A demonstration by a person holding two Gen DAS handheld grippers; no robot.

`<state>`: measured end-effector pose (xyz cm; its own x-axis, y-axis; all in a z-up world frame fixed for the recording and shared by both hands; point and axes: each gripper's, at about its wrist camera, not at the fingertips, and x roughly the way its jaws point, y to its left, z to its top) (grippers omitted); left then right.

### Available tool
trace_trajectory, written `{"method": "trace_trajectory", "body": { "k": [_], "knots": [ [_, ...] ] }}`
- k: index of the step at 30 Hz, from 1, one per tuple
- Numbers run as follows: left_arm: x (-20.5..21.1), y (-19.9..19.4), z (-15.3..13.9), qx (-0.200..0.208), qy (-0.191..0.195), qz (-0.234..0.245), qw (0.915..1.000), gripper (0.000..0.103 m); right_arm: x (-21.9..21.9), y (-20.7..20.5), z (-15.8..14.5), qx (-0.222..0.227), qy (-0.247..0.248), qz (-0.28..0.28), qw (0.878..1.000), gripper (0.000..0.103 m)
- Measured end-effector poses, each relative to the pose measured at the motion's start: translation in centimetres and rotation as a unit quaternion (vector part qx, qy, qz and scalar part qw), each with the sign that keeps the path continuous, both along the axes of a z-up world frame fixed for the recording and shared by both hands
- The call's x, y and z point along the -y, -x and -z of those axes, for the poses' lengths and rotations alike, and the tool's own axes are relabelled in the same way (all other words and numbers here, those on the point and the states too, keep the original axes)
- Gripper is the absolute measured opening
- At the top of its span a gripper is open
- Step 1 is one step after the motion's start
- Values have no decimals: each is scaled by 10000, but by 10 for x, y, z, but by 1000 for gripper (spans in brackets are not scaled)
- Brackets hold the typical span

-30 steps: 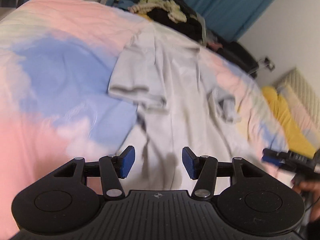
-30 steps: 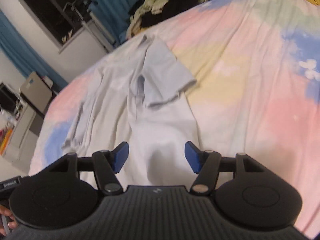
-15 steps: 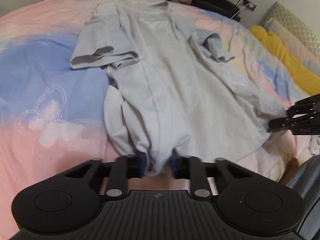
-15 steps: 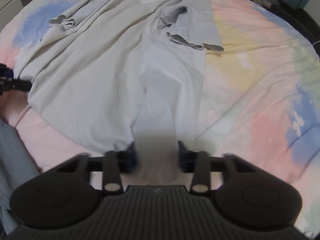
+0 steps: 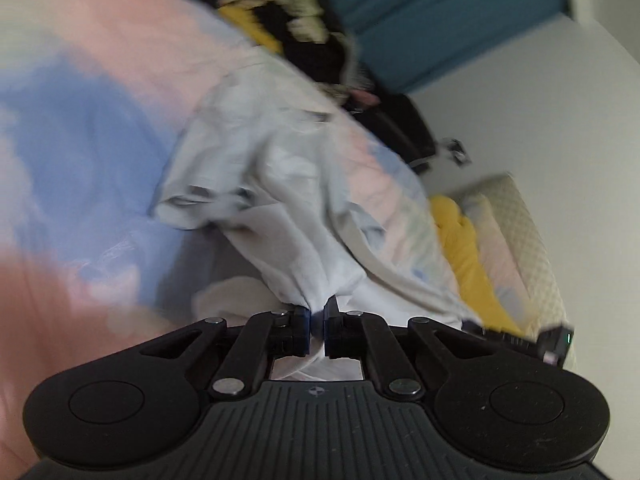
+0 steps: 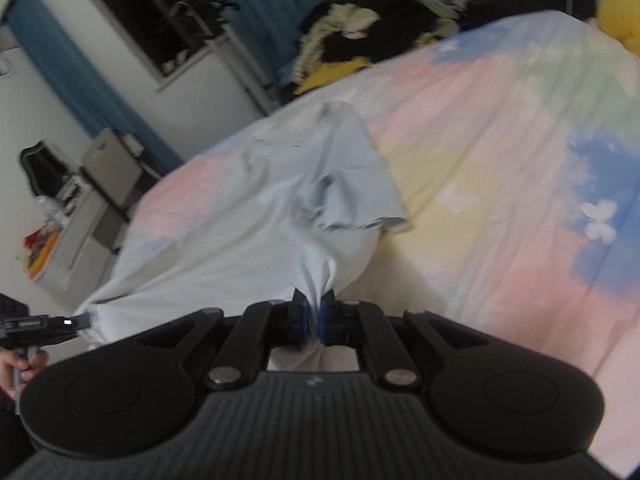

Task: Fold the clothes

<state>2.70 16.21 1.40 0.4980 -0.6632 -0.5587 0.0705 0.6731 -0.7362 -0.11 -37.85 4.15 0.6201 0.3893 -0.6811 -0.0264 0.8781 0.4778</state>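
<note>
Shirt (image 5: 280,184) hem lifted off pastel bed (image 6: 500,160).
Left hand-held gripper (image 5: 317,330) and right hand-held gripper (image 6: 315,320) each pinch its bunched fabric.

Soft, even indoor light falls over both fisheye views, with no glare. Motion blur smears the pastel bed (image 5: 92,128) and pale shirt (image 5: 280,184), heaviest in the left wrist view; the black claw housings stay sharp. A dim shadow lies under the lifted cloth. Edges bow strongly, corners darken.

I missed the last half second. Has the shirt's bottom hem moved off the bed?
Yes. The left gripper and right gripper have lifted the shirt hem above the bedsheet.
</note>
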Motion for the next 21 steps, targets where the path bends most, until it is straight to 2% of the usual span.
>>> {"method": "trace_trajectory", "body": {
  "k": [3, 5, 6, 7, 8, 9, 10, 12, 16, 18, 21],
  "knots": [
    [3, -11, 37, -352, -176, -120, 9992, 7, 2, -4, 35, -337, 41, 138, 9993, 15],
    [7, -13, 55, -448, -417, -209, 9979, 12, 4, -7, 59, -561, 68, 229, 9981, 19],
    [10, -14, 58, -500, -584, -128, 9970, 18, 5, -8, 71, -673, 82, 275, 9973, 33],
    [14, -15, 59, -528, -745, -43, 9958, 31, 5, -8, 77, -714, 118, 237, 9971, 48],
    [16, -13, 56, -470, -887, 55, 9949, 43, 6, -6, 79, -715, 168, 156, 9972, 52],
    [19, -12, 52, -411, -1028, 154, 9937, 67, 7, -4, 82, -710, 219, 69, 9972, 56],
    [22, -10, 49, -341, -1166, 271, 9922, 79, 8, -2, 83, -714, 211, -35, 9972, 60],
    [31, -2, 43, -217, -1351, 700, 9881, 80, 10, 2, 85, -725, 166, -250, 9969, 63],
    [54, 4, 58, -489, -1833, 1372, 9722, 80, -2, 12, 92, -787, 130, -962, 9922, 66],
    [65, 1, 74, -628, -2105, 1539, 9634, 80, -15, 13, 98, -832, 315, -1345, 9869, 68],
    [84, -8, 91, -685, -2478, 1619, 9527, 77, -37, 8, 115, -954, 1095, -1656, 9755, 67]
  ]
}}
